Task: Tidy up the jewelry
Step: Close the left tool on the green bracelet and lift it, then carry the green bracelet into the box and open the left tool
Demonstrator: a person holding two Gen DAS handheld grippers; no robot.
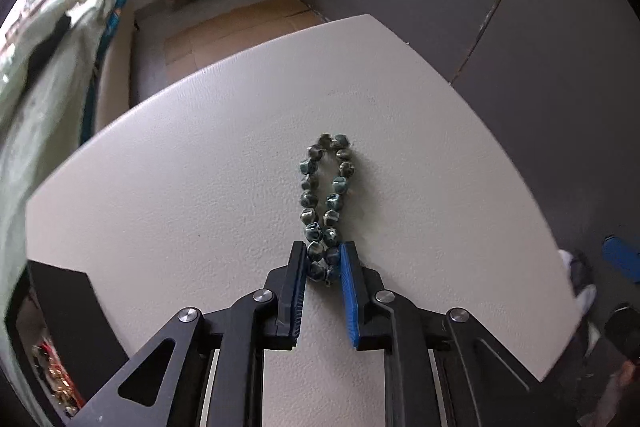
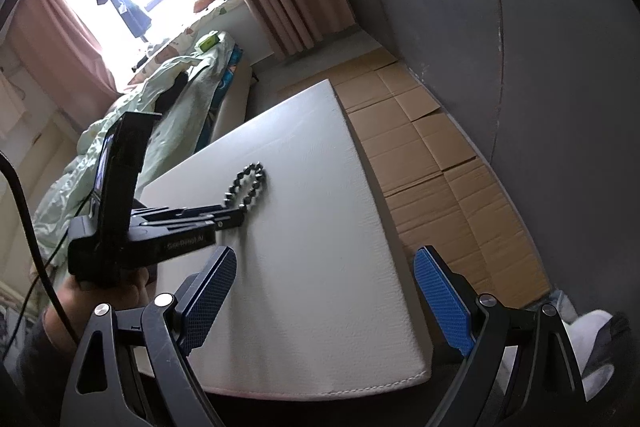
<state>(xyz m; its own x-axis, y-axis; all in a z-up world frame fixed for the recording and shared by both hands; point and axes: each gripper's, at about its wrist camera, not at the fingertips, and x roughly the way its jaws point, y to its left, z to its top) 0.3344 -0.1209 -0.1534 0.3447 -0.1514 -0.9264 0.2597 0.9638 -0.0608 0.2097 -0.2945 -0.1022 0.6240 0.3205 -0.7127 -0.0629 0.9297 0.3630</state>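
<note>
The left claw (image 1: 323, 259) pinches the near end of a loop of mottled teal-green glazed beads (image 1: 326, 187) — it trails ahead, flattened narrow, across the white textured table (image 1: 200, 167). The right claw (image 2: 325, 273) is spread wide, gripping nothing.

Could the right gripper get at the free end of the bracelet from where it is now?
Probably yes. The right gripper is open over bare table, with nothing between it and the bracelet. The left gripper pinches only the near end, so the far loop lies free.
</note>
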